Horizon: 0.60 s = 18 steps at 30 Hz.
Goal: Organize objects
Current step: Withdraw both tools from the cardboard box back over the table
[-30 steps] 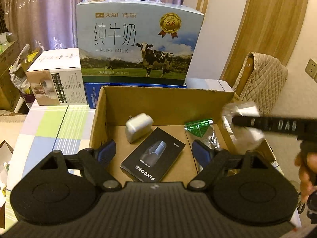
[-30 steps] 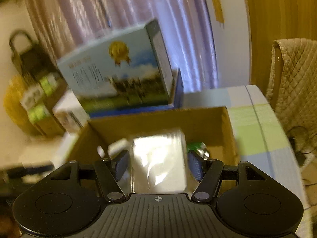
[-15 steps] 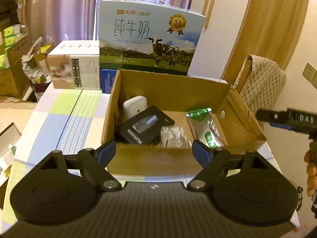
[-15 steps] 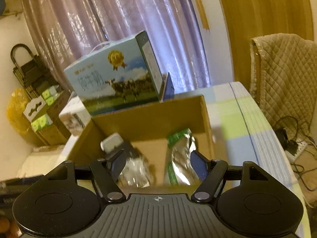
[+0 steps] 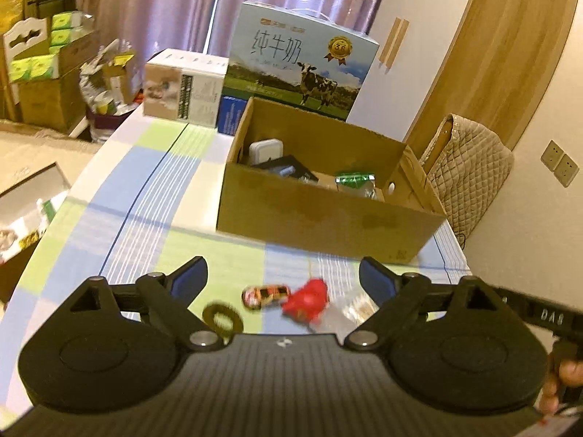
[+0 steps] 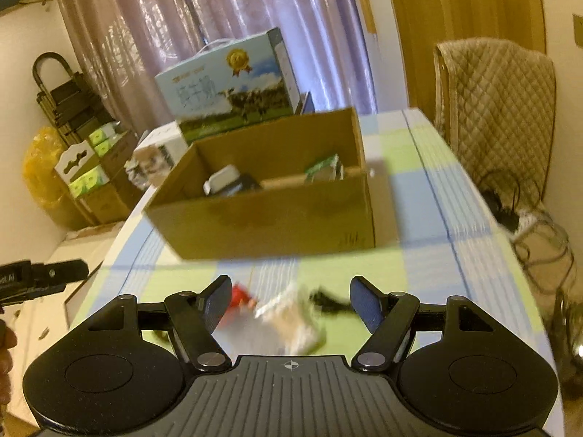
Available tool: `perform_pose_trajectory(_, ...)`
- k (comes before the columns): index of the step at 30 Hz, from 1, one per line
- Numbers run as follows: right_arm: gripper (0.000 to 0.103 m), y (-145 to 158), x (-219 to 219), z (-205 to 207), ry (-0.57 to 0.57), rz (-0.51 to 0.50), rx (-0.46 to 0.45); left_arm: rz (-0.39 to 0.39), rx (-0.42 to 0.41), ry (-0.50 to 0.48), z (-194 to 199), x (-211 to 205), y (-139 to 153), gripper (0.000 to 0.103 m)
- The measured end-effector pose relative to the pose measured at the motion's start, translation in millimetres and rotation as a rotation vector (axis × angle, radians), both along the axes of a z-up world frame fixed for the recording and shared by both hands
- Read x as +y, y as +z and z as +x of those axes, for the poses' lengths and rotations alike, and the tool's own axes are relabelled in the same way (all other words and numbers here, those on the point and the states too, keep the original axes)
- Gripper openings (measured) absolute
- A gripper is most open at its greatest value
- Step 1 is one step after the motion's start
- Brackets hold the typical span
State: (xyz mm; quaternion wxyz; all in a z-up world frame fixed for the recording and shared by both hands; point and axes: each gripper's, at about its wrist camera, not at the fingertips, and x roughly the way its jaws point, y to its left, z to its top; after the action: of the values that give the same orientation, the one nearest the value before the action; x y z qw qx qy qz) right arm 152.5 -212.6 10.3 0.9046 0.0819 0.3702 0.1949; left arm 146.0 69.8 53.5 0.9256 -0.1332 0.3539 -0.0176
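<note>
An open cardboard box [image 5: 320, 215] [image 6: 277, 218] stands on the checked tablecloth and holds a white charger [image 5: 265, 150], a black carton [image 5: 288, 171] and a green foil packet [image 5: 355, 179]. In front of it lie a toy car [image 5: 265, 294], a red item [image 5: 308, 300] [image 6: 238, 296], a brass ring [image 5: 222, 318], a clear packet [image 5: 351, 309] [image 6: 291, 313] and a black item [image 6: 329, 304]. My left gripper [image 5: 282, 275] hangs open over the car and red item. My right gripper [image 6: 291, 296] is open above the clear packet. Both hold nothing.
A milk carton case [image 5: 302, 65] and a white product box [image 5: 184, 89] stand behind the cardboard box. A quilted chair back [image 5: 470, 178] is at the table's right side. Cartons and bags are stacked on the floor at the left [image 5: 40, 83].
Both grippers have pulled back from the box toward the near table edge. The clear packet the right gripper held a second ago lies in the box; loose items have come into view.
</note>
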Motion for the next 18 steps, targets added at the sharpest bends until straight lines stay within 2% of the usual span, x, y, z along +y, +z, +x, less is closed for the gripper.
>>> perform_pose_trajectory(3,0.069,-3,-3,-28,0.003,-0.021,-0.001,0.011,0.003,0.023,-28,2,-3,0.094)
perform_pose_trajectory(7,0.069,-10,-10,-58,-0.011,-0.016,0.015,0.075,0.012,0.035,-58,0,-10,0.097)
perform_pose_trajectory(11,0.069,-17,-11,-80,0.005,-0.073,0.007,0.110,0.019,0.032,-80,-1,-18,0.099)
perform_pose_trajectory(18,0.069,-22,-18,-97,-0.005,-0.062,0.021,0.094,0.040,0.012,-97,-2,-28,0.099)
